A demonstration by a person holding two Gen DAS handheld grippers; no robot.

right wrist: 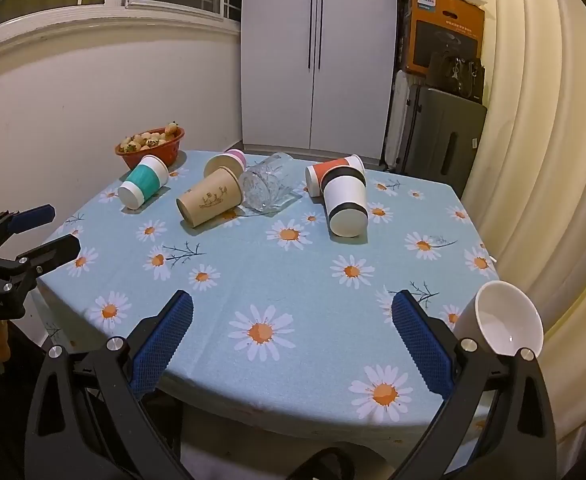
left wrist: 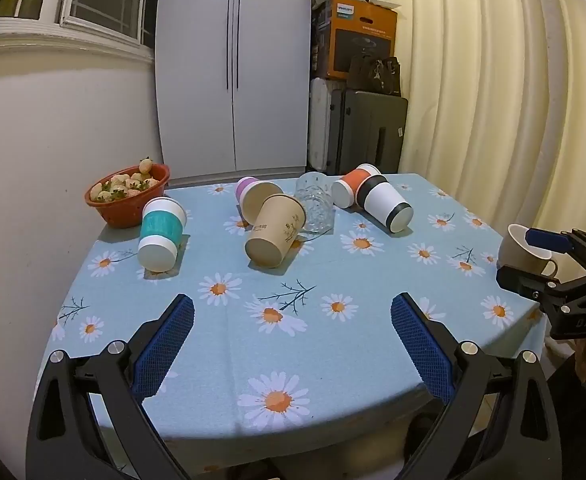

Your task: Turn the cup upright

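Observation:
Several cups lie on their sides on the daisy tablecloth (left wrist: 197, 344): a teal-banded cup (left wrist: 160, 232), a tan paper cup (left wrist: 275, 229), a pink cup (left wrist: 249, 190), a clear glass (left wrist: 315, 202), an orange cup (left wrist: 349, 188) and a black-and-white cup (left wrist: 385, 204). A beige mug (left wrist: 527, 252) sits at the right edge, tilted in the right wrist view (right wrist: 505, 320). My left gripper (left wrist: 293, 344) is open and empty near the front edge. My right gripper (right wrist: 293, 340) is open and empty, with the mug just outside its right finger (right wrist: 423, 344).
A red bowl of strawberries (left wrist: 127, 196) stands at the table's back left. White wall on the left, white cabinet (left wrist: 233, 68) behind, luggage and boxes (left wrist: 357, 80) at back right, curtain (left wrist: 493, 100) on the right.

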